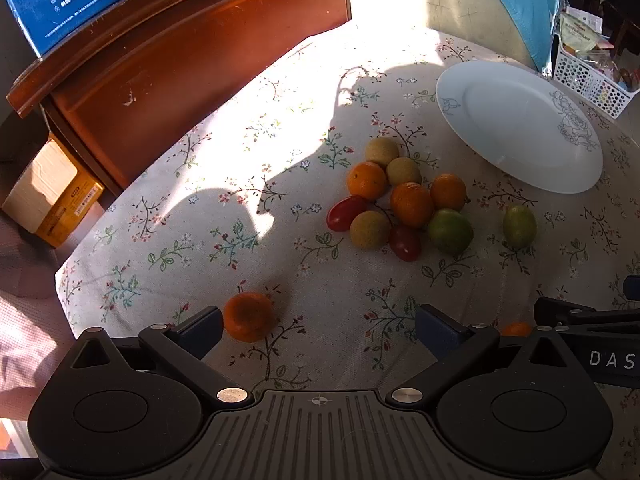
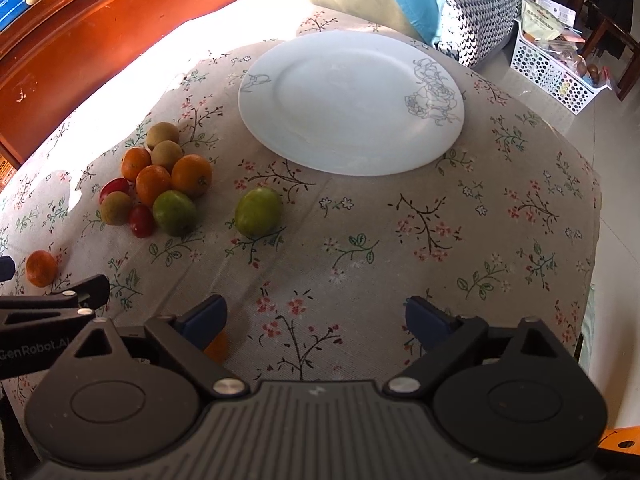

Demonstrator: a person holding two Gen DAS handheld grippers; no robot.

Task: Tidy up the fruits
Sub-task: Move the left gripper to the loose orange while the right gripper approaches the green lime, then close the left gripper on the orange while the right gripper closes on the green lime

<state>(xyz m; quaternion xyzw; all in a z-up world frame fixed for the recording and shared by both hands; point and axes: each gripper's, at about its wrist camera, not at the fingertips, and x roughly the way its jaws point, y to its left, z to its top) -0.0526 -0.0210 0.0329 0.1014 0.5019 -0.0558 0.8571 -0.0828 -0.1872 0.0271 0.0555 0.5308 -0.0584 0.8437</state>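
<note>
**Ana:** Fruits [image 2: 160, 184] lie in a tight cluster on the cloth-covered surface [image 2: 400, 240], near the plate's [image 2: 280, 136] left rim. Oranges, brownish round ones, two red ones and a green one, all touching.

**Ben:** And the loose ones?

**Ana:** A second green fruit [image 2: 258, 211] sits apart from the cluster, just below the plate's near rim. A lone orange [image 1: 249, 317] rests further from the plate, right beside the left gripper's [image 1: 318, 326] left finger [image 1: 204, 326]. Another orange [image 2: 218, 346] peeks out against the right gripper's [image 2: 316, 318] left finger [image 2: 206, 318], mostly hidden.

**Ben:** How are the grippers held?

**Ana:** Both hover low over the surface, angled down toward the plate, side by side. Left gripper's fingers are spread wide, holding nothing. Right gripper's fingers are spread wide too, nothing between them.

**Ben:** What's on the plate?

**Ana:** Its white face with a grey flower drawing shows bare. Beyond the plate, off the surface, stands a white perforated basket [image 2: 536, 68] holding packets; I can't tell which. Left of the plate is a red-brown wooden cabinet [image 1: 180, 52], with two small fruits on top.
</note>
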